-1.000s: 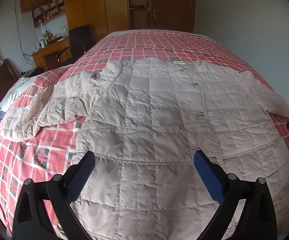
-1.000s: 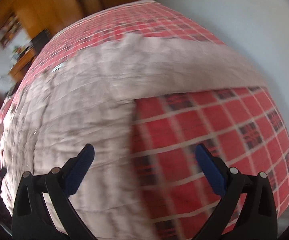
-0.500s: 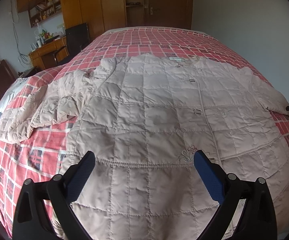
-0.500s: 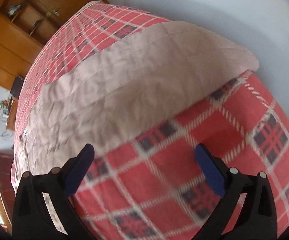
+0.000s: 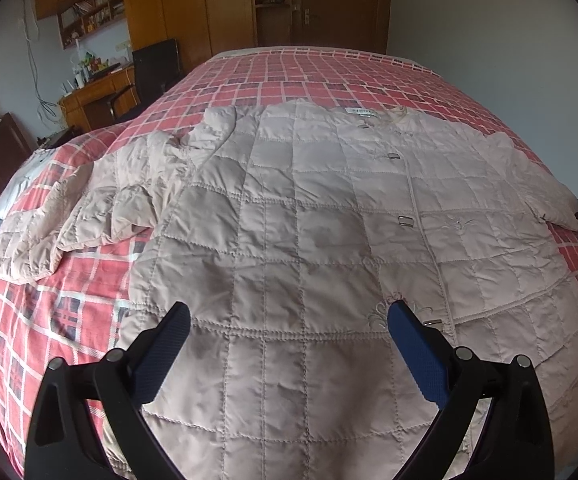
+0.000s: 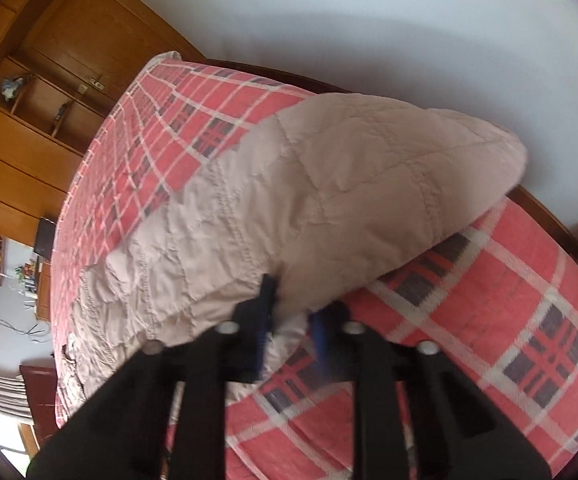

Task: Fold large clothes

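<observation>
Around me I see pale walls [image 5: 489, 32], wooden wardrobes [image 5: 193, 4], a desk [image 5: 93, 96] under bookshelves [image 5: 89, 8], and a red plaid bedspread [image 5: 321, 80].

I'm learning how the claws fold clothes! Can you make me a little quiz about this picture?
1. True or false: the right claw is pinching the edge of the jacket's right sleeve.
2. What is the left claw doing? A) gripping a button B) hovering open over the quilted jacket C) holding a pillow
3. Fill in: the jacket lies on a red ____ bedspread.

Key:
1. True; its fingers are closed on the fabric.
2. B
3. Plaid (checked).
</observation>
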